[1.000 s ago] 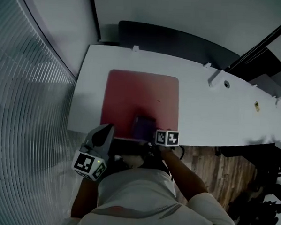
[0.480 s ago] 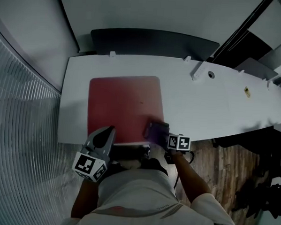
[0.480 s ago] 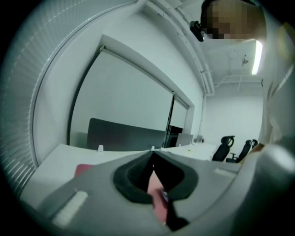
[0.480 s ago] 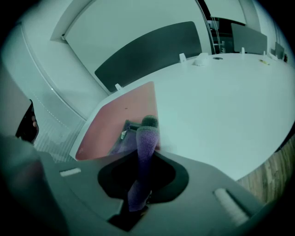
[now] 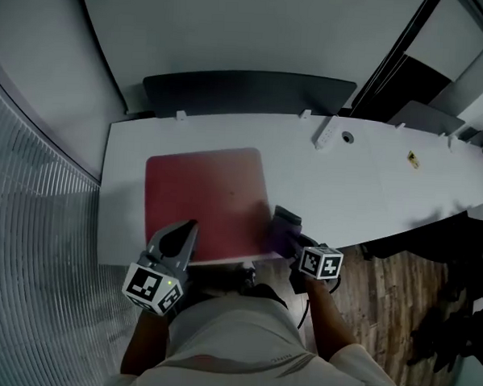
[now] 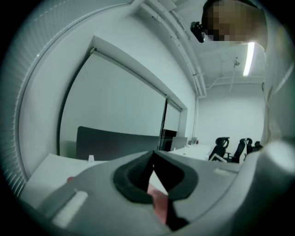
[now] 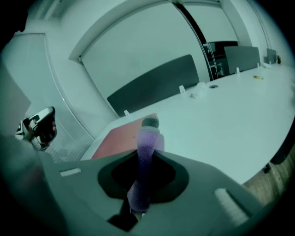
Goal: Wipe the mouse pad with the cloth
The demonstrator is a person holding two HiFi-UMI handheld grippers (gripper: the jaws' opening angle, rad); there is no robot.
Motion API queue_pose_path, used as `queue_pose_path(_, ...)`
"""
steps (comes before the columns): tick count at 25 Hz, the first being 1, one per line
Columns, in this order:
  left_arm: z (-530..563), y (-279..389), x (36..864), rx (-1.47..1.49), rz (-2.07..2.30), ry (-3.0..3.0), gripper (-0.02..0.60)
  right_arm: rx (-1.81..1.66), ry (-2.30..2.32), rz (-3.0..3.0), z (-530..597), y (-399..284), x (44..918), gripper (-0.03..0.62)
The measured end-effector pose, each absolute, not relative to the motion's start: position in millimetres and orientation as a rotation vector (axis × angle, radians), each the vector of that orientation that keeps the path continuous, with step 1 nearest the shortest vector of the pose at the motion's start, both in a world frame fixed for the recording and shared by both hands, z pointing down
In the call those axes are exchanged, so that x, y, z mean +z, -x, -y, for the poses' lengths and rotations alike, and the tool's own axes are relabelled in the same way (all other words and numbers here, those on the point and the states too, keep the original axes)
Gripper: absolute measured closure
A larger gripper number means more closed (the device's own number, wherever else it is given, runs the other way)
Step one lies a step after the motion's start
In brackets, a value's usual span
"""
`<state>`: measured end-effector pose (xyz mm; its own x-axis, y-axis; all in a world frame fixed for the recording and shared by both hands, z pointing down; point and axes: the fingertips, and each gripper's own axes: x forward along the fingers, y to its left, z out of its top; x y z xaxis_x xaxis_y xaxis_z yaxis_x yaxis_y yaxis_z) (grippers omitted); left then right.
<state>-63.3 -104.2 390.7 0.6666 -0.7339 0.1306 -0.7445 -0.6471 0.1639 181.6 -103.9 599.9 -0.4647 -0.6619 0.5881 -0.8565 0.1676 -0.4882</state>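
Your right gripper (image 5: pixel 294 241) clamped the purple cloth (image 5: pixel 282 225) at the mouse pad's (image 5: pixel 201 196) right edge; the pad lay to its left. Your left gripper (image 5: pixel 189 230) was closed, empty.

Office: long desk (image 5: pixel 371 187) (swivel chairs (image 6: pixel 220 146) beyond)

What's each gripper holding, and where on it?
Right gripper pinches the cloth by its near end; left gripper is shut on nothing.
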Motion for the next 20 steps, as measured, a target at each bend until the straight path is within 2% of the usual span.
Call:
queue_pose_path(4,114.3,60.4,373.0,0.056,1.206,-2.732,0.58,1.05,-1.529,2.355,121.5,-173.0,541.3,0.546)
queue_pose_path(13,128.9,70.7,335.1,0.051,1.322,-2.8,0.58,0.496,-1.578,2.658,155.6,-137.3,401.0,0.549)
queue_pose_path(20,139.9,87.9,342.4,0.107,1.413,-2.792,0.58,0.252,-1.525,2.798,169.7,-112.5,344.4,0.549)
